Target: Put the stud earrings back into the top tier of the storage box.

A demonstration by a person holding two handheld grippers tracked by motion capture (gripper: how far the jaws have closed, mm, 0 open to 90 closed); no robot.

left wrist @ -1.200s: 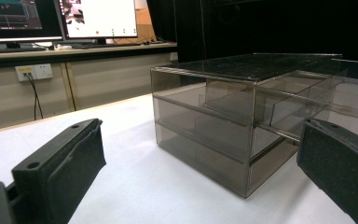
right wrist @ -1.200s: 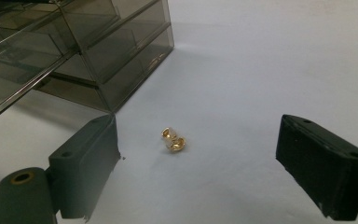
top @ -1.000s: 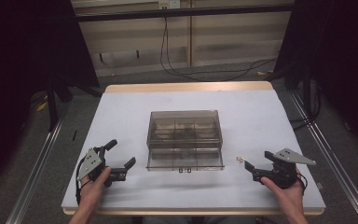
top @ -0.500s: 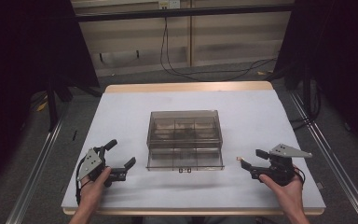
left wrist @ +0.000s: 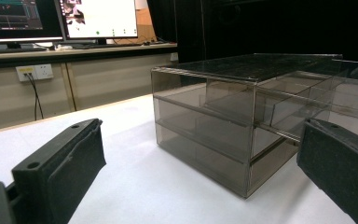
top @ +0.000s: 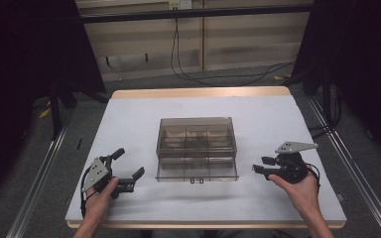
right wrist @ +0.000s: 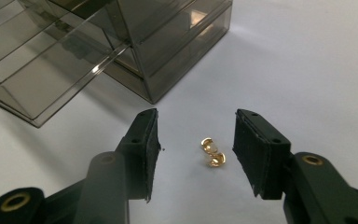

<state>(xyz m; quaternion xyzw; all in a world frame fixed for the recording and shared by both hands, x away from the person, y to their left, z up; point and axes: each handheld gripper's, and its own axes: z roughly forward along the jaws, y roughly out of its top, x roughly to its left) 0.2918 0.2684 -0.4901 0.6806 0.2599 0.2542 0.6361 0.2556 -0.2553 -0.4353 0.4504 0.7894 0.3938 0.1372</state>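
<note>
Standing mid-table, a smoky clear drawer box [top: 197,147] has one drawer pulled out, the left gripper [top: 127,174] waits open beside it, and the right gripper [right wrist: 194,151], having crept nearer, now straddles open-jawed small gold earrings [right wrist: 212,152], seemingly poised to pinch them.

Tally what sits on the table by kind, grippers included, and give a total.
Smoky clear drawer boxes: 1
Small gold pieces: 2, touching each other, lying between the open jaws of the right gripper
Black grippers: 2, the left gripper and the right one, both open
Total: 5
</note>
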